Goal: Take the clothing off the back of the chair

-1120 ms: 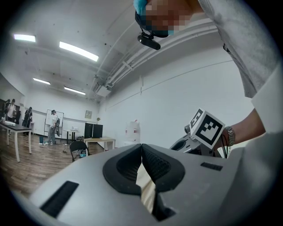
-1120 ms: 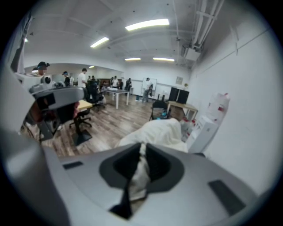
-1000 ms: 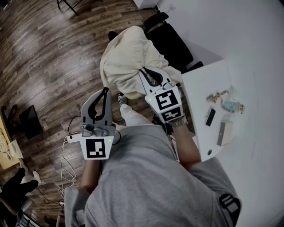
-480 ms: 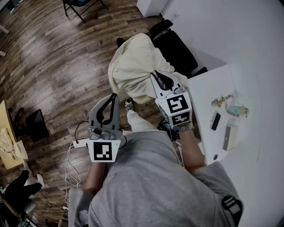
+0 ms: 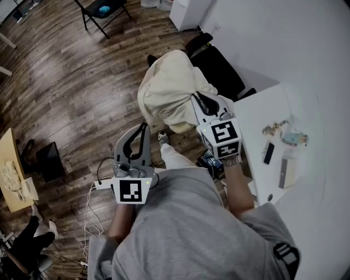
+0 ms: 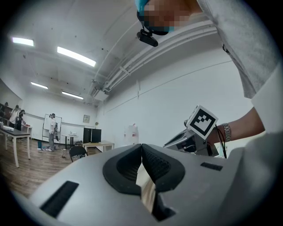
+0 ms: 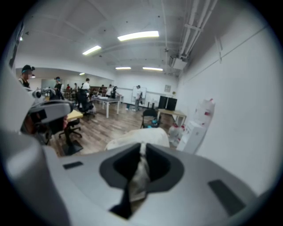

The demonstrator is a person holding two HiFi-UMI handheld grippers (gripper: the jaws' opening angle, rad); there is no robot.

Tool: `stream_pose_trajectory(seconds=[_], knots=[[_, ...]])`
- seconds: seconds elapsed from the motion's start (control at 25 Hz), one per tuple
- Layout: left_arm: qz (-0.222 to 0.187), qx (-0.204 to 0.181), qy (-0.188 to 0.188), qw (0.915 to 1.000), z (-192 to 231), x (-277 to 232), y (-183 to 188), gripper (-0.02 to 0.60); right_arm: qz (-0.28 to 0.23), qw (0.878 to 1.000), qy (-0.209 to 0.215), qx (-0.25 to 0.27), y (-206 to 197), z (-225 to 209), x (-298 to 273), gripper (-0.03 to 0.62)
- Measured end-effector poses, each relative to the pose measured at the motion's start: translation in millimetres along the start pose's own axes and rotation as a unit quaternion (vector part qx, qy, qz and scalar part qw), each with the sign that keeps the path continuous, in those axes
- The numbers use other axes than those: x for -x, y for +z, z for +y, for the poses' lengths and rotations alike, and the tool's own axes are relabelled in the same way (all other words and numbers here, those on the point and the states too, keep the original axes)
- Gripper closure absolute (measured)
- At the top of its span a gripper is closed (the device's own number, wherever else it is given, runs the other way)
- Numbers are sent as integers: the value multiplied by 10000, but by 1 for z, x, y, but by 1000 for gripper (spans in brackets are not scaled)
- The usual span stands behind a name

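A cream garment (image 5: 167, 90) hangs bunched over the back of a black chair (image 5: 219, 60), beside the white table. My right gripper (image 5: 198, 98) is shut on the garment's near right side. In the right gripper view a fold of cream cloth (image 7: 139, 176) is pinched between the closed jaws of that gripper (image 7: 142, 148). My left gripper (image 5: 144, 126) sits at the garment's lower left edge. In the left gripper view its jaws (image 6: 141, 146) meet at the tips, with a strip of cream cloth (image 6: 148, 194) caught between them.
The white table (image 5: 257, 115) at the right carries a dark flat device (image 5: 268, 153), a white box (image 5: 285, 172) and small trinkets. White cables (image 5: 90, 219) trail on the wood floor. A dark box (image 5: 49, 161) lies at the left, and a folding chair (image 5: 104, 11) stands far back.
Both grippers have risen a little with the cloth in them. The garment now stands bunched higher over the chair back.
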State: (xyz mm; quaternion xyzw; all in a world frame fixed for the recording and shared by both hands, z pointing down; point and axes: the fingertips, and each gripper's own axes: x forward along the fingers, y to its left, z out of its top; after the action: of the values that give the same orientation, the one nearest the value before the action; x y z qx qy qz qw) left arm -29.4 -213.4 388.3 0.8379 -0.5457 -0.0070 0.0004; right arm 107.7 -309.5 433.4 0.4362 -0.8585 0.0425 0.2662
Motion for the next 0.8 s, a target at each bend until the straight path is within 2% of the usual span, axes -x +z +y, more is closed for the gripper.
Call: stream_pose_trajectory(seconds=[0.52, 0.8], knots=[[-45, -195, -32, 9998, -1, 21, 8, 545, -250, 9994, -223, 10, 15, -2, 23, 533], [-174, -145, 16, 9997, 1, 30, 14, 545, -342, 9989, -311, 56, 23, 0, 32, 533]])
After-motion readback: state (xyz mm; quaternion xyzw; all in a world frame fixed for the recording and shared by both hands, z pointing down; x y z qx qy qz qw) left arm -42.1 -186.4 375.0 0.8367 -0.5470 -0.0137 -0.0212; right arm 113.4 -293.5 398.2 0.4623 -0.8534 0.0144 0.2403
